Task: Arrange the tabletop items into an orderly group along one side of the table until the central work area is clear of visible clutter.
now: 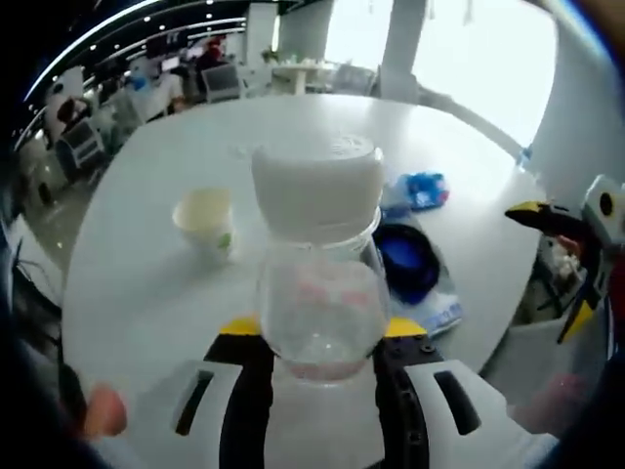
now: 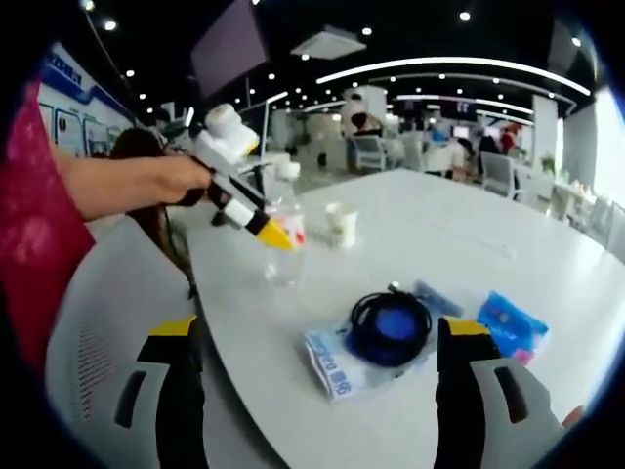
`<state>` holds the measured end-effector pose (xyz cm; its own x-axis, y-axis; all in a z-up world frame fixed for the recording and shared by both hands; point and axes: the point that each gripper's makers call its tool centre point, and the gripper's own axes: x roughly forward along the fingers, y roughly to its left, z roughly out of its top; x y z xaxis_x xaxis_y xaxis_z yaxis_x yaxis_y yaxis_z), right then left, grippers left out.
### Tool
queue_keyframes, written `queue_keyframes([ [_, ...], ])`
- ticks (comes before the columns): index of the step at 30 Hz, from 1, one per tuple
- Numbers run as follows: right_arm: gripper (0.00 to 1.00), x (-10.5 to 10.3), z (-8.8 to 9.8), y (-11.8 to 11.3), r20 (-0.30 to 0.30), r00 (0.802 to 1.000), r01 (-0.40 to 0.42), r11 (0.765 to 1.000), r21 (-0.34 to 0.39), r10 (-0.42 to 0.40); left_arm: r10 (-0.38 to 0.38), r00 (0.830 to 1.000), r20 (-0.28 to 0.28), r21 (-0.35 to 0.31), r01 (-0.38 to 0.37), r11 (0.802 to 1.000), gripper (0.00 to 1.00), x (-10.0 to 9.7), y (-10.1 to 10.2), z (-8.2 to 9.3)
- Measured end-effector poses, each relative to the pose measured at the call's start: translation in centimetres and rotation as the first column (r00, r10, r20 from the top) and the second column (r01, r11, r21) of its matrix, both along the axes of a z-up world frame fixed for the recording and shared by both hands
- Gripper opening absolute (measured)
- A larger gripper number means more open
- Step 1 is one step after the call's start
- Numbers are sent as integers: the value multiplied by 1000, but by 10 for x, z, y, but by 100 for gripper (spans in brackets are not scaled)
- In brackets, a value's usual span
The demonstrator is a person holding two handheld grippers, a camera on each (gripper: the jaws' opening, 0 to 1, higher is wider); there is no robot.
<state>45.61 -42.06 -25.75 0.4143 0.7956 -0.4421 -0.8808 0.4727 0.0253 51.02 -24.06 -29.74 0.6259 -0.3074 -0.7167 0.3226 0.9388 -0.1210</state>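
While the left gripper has its jaws closed on a clear bottle with a white cap, holding it above the near part of the white surface, the right gripper hangs with jaws wide apart and empty, over the near edge. A paper cup stands well apart from the rest, and a coil of black cable lies on a blue-printed packet, with a blue pouch just beside it. My worry is the bottle: its smooth round wall could slip or swing in the jaws if moved fast, and set down carelessly it could tip and roll. Sliding the packet could shed the loose coil.
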Motion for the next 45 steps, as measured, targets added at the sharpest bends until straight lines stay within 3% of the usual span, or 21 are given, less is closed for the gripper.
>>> queue_keyframes([
  [10,100,-5,-1,25,-3,1000,-25,1000,-1,25,72,997,17,-6,-72,997,37,-10,45,6],
  [19,100,-5,-1,41,-3,999,-43,999,-11,43,137,990,42,-3,-137,991,37,-2,86,12],
  [26,100,-4,-2,45,-7,999,-36,999,-22,36,175,983,59,1,-175,985,37,13,115,15],
  [34,99,-1,-3,44,-16,1000,-11,999,-34,10,216,971,98,-6,-216,976,37,44,143,18],
  [45,99,8,-7,42,-31,999,23,999,-43,-24,248,961,121,-18,-248,969,37,85,152,13],
])
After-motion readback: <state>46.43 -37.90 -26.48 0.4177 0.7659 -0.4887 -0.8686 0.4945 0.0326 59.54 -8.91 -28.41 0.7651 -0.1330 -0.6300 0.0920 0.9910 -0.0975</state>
